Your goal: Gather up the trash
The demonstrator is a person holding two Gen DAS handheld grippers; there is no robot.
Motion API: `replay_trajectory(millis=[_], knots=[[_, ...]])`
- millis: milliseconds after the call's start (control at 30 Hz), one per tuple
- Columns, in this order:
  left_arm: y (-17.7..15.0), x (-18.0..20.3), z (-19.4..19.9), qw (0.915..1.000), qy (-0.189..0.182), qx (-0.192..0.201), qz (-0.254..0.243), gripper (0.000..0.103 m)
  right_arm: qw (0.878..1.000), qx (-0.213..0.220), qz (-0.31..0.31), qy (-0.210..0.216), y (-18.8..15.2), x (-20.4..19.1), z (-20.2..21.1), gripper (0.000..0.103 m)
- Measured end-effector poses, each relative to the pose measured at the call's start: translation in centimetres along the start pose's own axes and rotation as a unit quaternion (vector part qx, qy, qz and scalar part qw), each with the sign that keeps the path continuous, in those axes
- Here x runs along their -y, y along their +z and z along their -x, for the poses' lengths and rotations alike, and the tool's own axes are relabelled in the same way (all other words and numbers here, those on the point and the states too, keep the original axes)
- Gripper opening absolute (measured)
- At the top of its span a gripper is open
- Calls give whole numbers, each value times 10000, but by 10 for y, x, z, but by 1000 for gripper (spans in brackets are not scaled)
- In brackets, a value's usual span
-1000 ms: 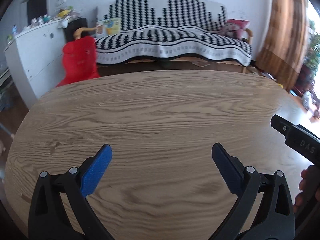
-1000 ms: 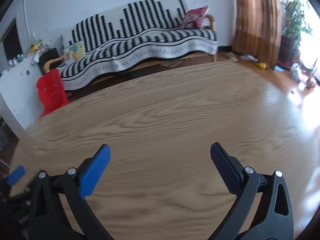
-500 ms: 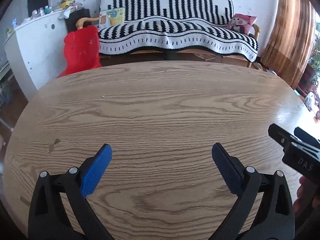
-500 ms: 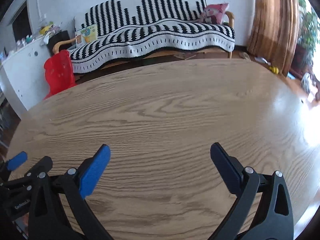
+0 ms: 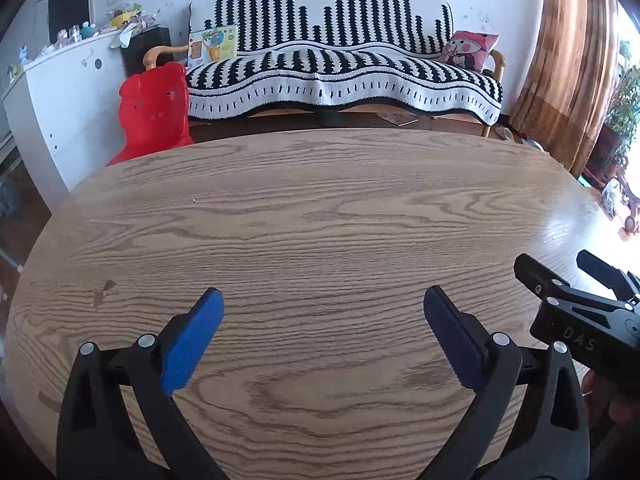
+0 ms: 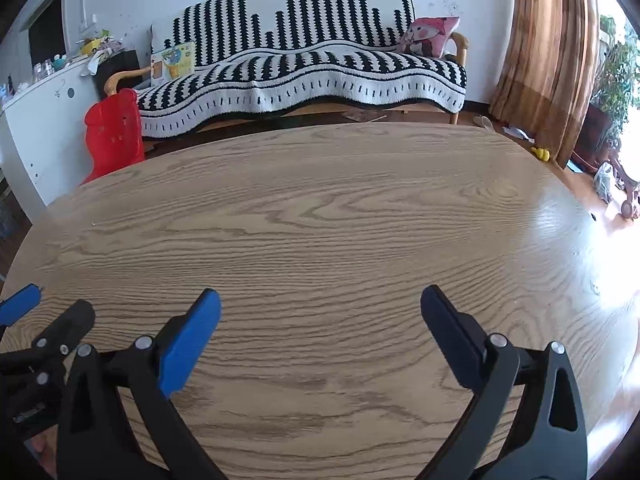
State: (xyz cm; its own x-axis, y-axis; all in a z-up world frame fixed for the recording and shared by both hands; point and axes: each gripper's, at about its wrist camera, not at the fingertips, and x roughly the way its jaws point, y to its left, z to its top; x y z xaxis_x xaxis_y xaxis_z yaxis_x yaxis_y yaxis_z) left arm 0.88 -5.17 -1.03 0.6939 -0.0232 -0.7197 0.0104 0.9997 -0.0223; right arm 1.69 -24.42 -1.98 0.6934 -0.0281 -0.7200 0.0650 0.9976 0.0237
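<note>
Left wrist view. The left gripper (image 5: 323, 318) hangs over the wooden table (image 5: 320, 208), jaws spread wide, nothing between the blue pads (image 5: 192, 344). The right gripper (image 5: 560, 280) shows at the right edge, close beside it, with part of a hand (image 5: 600, 394) under it. The tabletop carries no wrapper, cup or scrap that I can make out; only a tiny pale speck (image 5: 194, 200) toward the far left and a dark stain (image 5: 102, 290) in the grain. Beyond the far edge: a striped sofa (image 5: 340, 68), a red chair (image 5: 154, 110), a white cabinet (image 5: 64, 104) with clutter on top, and a brown curtain (image 5: 572, 60).

Right wrist view. The right gripper (image 6: 320, 316) also stands wide apart and empty, above the same table (image 6: 320, 200). The left gripper (image 6: 40, 332) sits at the left edge. Again no trash on the wood. Small items lie on the floor by the curtain (image 6: 552, 40), among them something yellow (image 6: 540, 153) and some pale scraps (image 6: 516, 132); too small to say what they are.

Judgement. Step in hand: searching, or task near its end. No trash is within reach of either tool, so nothing is being picked. The task's thing is not on the table; if any remains, it is probably off the table, perhaps the floor litter by the curtain. No bin is visible.

Next move calls for: swinging the cameras to find a target and a bin, then lowering one wide-set pair of jaws around it.
</note>
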Motion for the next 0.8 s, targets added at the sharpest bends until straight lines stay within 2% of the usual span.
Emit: replay_trajectory(millis=[333, 800], knots=[[-1, -2, -3, 9997, -142, -118, 174, 97, 9997, 1, 232, -69, -1, -6, -1, 97], [-3, 2, -1, 9997, -195, -100, 96, 97, 9996, 1, 242, -127, -2, -2, -1, 97]])
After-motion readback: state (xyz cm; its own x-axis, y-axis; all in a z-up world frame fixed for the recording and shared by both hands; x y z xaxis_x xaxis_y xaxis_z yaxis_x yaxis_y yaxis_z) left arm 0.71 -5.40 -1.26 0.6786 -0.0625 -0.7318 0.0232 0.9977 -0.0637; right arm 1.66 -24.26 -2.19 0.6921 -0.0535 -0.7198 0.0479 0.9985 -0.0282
